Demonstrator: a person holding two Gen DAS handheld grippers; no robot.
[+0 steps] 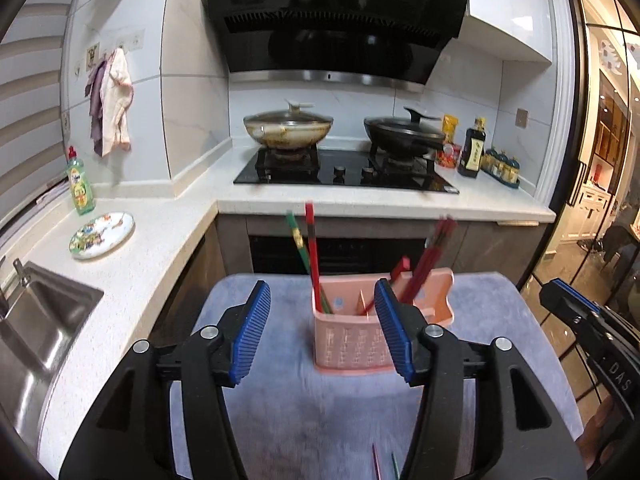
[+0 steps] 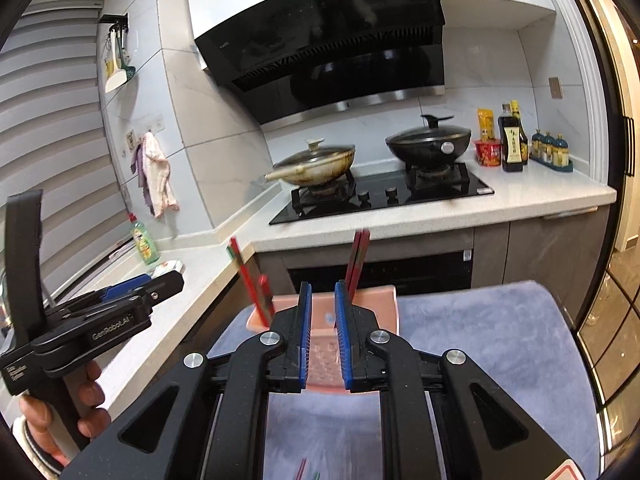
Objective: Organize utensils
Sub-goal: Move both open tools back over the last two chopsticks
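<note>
A pink slotted utensil holder (image 1: 352,344) stands on a blue-grey mat (image 1: 288,412). Red and green chopsticks (image 1: 310,256) stand in its left compartment and dark red ones (image 1: 430,256) lean in the right. My left gripper (image 1: 320,332) is open and empty, just in front of the holder. My right gripper (image 2: 323,334) hovers close over the holder (image 2: 360,300), its blue pads a narrow gap apart and nothing between them. Loose chopstick tips (image 1: 384,464) lie on the mat under the left gripper; they also show in the right wrist view (image 2: 302,470).
A white counter (image 1: 132,272) runs left, with a steel sink (image 1: 36,328), a painted plate (image 1: 102,235) and a green soap bottle (image 1: 81,184). Behind is a black hob (image 1: 344,172) with two lidded woks, and sauce bottles (image 1: 474,148) at its right.
</note>
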